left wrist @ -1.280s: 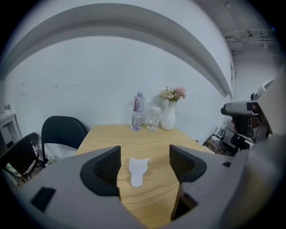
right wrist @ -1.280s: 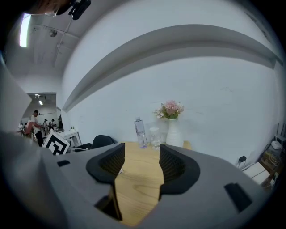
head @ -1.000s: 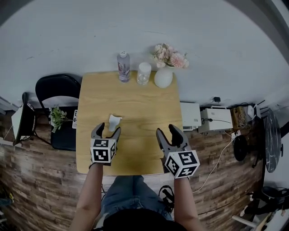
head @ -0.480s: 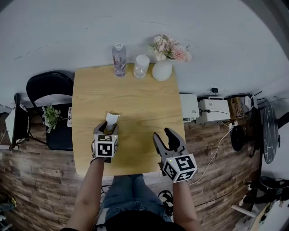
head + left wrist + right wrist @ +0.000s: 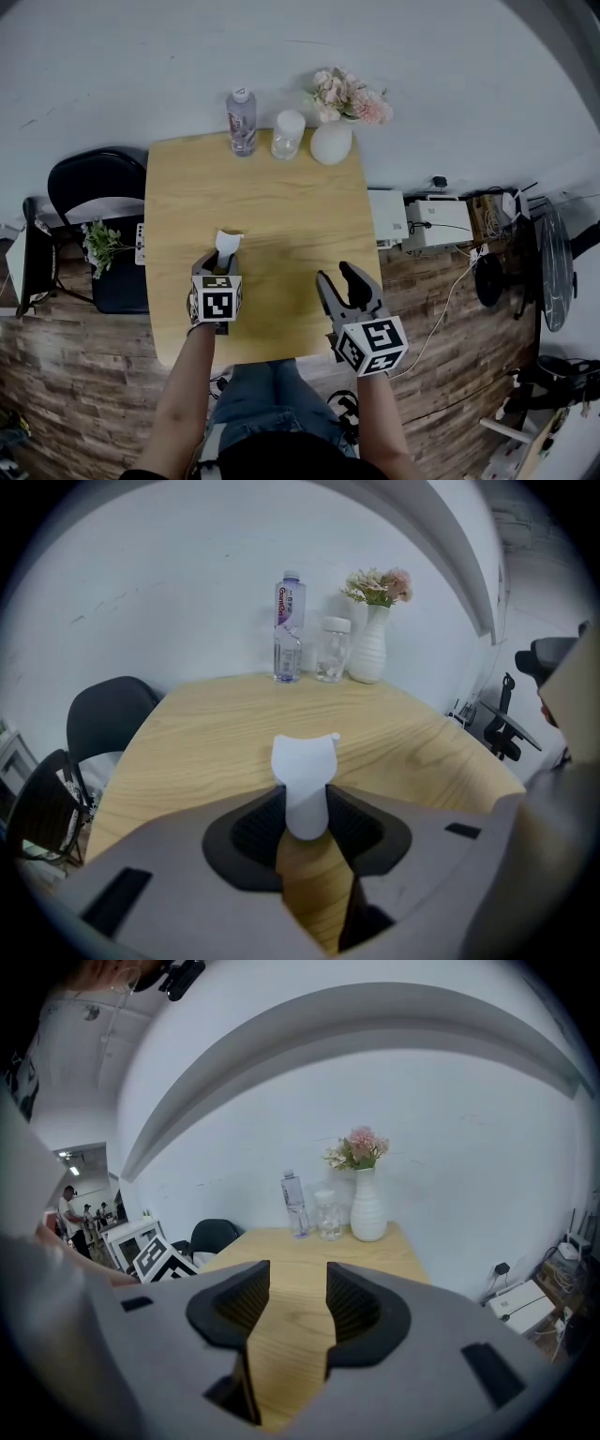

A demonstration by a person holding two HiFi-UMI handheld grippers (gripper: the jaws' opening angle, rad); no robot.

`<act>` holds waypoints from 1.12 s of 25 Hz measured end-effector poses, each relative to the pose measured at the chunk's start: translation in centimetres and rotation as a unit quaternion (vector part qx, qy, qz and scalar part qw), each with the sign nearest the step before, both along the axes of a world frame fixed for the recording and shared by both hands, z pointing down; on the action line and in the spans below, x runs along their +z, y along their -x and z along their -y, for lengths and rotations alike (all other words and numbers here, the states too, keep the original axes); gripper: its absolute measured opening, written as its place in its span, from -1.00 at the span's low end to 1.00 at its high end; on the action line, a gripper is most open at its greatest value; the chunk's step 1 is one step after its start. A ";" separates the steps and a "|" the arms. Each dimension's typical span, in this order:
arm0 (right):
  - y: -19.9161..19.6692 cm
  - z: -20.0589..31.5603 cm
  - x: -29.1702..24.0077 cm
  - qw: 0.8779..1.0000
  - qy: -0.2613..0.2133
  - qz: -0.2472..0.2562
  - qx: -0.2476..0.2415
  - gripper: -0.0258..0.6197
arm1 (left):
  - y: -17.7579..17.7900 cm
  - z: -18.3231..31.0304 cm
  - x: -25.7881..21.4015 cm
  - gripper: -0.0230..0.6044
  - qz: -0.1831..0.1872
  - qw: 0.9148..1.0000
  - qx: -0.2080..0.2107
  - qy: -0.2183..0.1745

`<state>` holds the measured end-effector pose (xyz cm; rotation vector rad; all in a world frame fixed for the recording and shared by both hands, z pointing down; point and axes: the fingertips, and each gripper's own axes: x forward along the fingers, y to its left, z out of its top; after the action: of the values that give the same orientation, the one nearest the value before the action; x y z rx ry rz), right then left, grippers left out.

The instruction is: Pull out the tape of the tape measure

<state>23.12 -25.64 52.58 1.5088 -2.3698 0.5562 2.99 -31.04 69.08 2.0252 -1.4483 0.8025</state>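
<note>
A small white tape measure stands on the wooden table, left of the middle. My left gripper comes at it from the near side; its jaws have just been closing and the pads now press on the narrow lower part of the tape measure, whose wider top sticks out beyond the left gripper. No tape shows outside the case. My right gripper hovers over the table's near right part. Its jaws have narrowed a little but still stand open, and the right gripper has only bare wood between them.
Along the table's far edge stand a water bottle, a glass jar and a white vase with pink flowers. A black chair and a small plant are on the left. White boxes and cables lie on the floor to the right.
My left gripper went forward and down around the tape measure and its jaws closed onto it. The right gripper sank slightly and its jaws narrowed a little.
</note>
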 end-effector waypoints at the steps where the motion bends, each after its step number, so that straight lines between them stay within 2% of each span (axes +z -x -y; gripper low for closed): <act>1: 0.1 0.1 -0.1 1.000 -0.001 -0.001 -0.001 -0.30 | 0.0 0.0 0.0 -0.48 -0.005 1.000 0.000 0.006; 7: 0.7 0.3 -1.5 1.000 -0.013 -0.002 -0.002 -0.32 | -0.1 -0.3 -1.3 -0.48 -0.021 1.000 0.012 0.017; 23: 0.7 -0.5 -7.0 0.998 -0.069 0.005 -0.005 -0.37 | -1.0 -1.1 -10.1 -0.48 -0.031 0.997 0.059 -0.033; 28: 0.4 -0.3 -8.9 0.996 -0.094 0.004 -0.010 -0.44 | -1.8 -1.7 -13.2 -0.48 -0.045 0.995 0.087 -0.033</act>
<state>22.69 -25.37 43.65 1.5593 -2.5008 0.3437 4.84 -29.33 55.89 2.2321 -1.2761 0.7305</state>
